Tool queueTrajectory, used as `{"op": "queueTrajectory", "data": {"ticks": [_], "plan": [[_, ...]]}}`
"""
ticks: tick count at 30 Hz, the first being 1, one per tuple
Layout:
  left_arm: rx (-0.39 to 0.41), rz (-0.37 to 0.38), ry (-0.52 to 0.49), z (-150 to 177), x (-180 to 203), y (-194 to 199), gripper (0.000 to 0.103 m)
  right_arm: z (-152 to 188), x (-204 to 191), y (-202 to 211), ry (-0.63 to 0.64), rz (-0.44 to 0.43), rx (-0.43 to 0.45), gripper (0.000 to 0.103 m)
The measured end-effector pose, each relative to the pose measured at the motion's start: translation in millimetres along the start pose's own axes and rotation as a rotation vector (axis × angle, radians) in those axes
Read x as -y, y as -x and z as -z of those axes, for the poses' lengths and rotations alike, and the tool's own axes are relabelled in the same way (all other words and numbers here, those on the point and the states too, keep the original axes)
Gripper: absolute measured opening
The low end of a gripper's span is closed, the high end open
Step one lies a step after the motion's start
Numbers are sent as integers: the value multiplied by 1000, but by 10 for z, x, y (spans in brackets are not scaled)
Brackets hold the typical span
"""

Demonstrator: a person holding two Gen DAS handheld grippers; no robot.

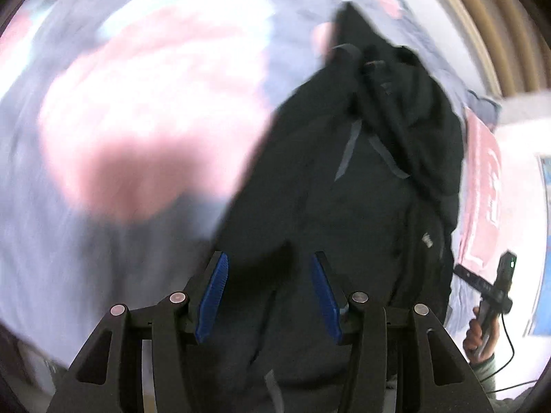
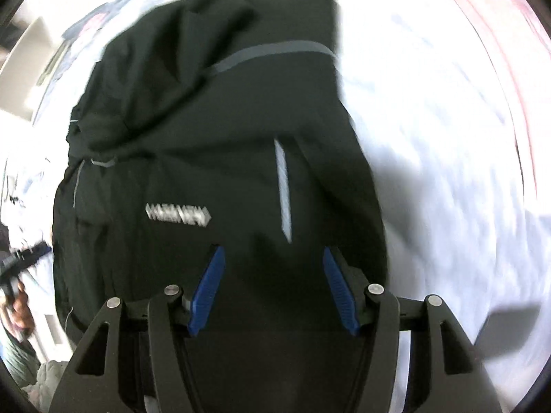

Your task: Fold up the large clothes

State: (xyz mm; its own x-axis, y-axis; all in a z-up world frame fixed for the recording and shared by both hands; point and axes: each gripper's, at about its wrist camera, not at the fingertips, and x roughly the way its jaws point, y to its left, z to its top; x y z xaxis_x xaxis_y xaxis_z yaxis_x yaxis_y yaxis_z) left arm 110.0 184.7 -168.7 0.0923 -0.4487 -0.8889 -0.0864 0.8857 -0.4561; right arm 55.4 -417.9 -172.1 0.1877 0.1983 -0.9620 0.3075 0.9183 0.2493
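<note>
Two hand-held grippers hang over one black jacket spread on a bed.

From the left wrist view, a bedcover (image 1: 113, 110) blurred in grey and pink fills the left side; the left hand-held gripper (image 1: 268, 296) stands with its blue pads spread apart, the black jacket (image 1: 361, 189) below them, and nothing visibly pinched. At the far right a hand (image 1: 480, 337) grips the other tool's handle. In the right wrist view a hand (image 2: 19, 306) shows at the left edge; the jacket with its white lettering (image 2: 177, 214) and pale strip (image 2: 283, 189) lies in the middle; the right hand-held gripper (image 2: 273, 296) is spread, its pads apart above dark cloth, and whether they touch it I cannot tell.
</note>
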Motion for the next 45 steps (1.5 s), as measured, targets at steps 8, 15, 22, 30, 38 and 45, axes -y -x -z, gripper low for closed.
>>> {"op": "queueTrajectory", "data": {"ticks": [8,15,22,30,38,45], "plan": [[-55,10,111,382,-344,-120,51,563,483,57,-90,42,-45,63],[-115,-19,40,410,-137,-385,55,1038,788,-31,-161,28,-112,63],[-116,218,-29,382,295,-379,56,1215,679,-209,-201,-157,-127,62],[-127,310,-10,354,346,-434,62,1278,373,-246,-151,-223,-107,62],[-205,239,-26,525,255,-508,64,1513,196,-462,-100,-219,-189,62],[-79,293,-127,269,676,-169,17,1126,16,89,-17,-328,-20,26]]}}
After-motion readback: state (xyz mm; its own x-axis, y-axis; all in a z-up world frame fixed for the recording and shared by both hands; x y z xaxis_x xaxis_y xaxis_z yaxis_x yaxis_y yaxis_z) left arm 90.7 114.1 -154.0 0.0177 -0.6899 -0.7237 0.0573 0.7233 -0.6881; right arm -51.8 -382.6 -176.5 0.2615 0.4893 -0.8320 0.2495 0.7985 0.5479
